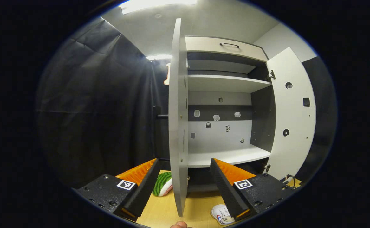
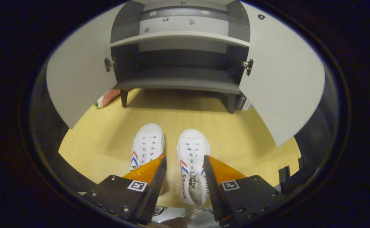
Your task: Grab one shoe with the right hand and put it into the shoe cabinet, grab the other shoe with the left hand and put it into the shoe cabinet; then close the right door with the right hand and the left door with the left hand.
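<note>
Shoes point(image 2: 169, 158) lie side by side at lower centre of the right gripper view, below the open shoe cabinet point(image 2: 178, 82). Right gripper point(image 2: 182, 172) hangs spread over one shoe, and the left gripper point(image 1: 185, 180) gapes either side of the left door point(image 1: 178, 120) edge.

Two shoes point(image 2: 148, 145) point(image 2: 192, 164), two cabinet doors point(image 2: 77, 76) point(image 2: 280, 79)

The right gripper point(image 2: 182, 172) hangs with jaws apart over the right shoe point(image 2: 192, 158), whose opening lies between its fingers. The left shoe point(image 2: 147, 146) sits just beside it. Beyond, the shoe cabinet point(image 2: 178, 84) stands with both doors open.
</note>
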